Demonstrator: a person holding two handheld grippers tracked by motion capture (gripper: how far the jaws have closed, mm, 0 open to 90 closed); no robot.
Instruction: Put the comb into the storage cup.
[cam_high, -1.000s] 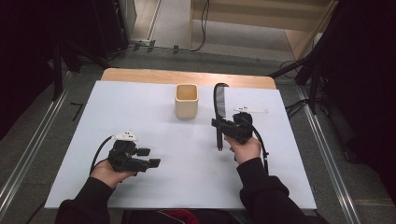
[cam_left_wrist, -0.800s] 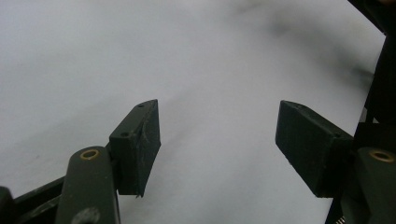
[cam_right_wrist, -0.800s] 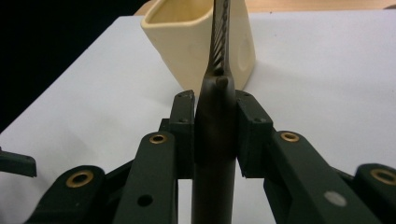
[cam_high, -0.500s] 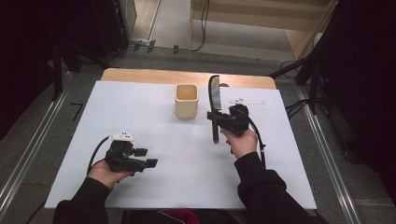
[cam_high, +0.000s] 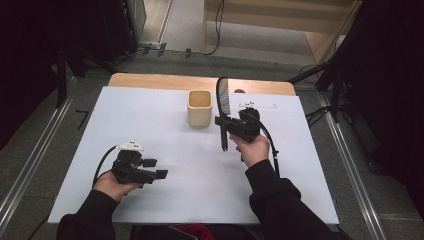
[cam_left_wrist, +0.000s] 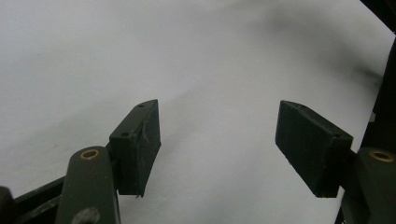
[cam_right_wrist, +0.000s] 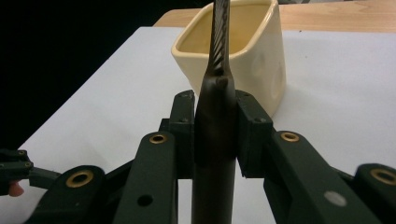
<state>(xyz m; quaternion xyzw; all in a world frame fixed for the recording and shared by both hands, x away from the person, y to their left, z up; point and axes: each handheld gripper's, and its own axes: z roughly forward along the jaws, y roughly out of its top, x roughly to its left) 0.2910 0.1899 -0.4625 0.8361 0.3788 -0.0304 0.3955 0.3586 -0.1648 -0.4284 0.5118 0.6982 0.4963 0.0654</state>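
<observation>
High view: cup stood empty near the table's far edge. My right gripper was clamped on a comb, held upright just right of the cup.

Left gripper view: my left gripper sat low, jaws apart, nothing between.

Right gripper view: comb handle pinched between pads, cup right behind.

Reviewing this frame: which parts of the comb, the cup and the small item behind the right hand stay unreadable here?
- Black comb: right gripper view, upper teeth cut off by the top edge; handle end cut off at the bottom.
- Cream square cup: high view, inside bottom hidden by its own walls.
- Thin white object on the white table cover: high view, too small to identify, partly behind the right gripper.
</observation>
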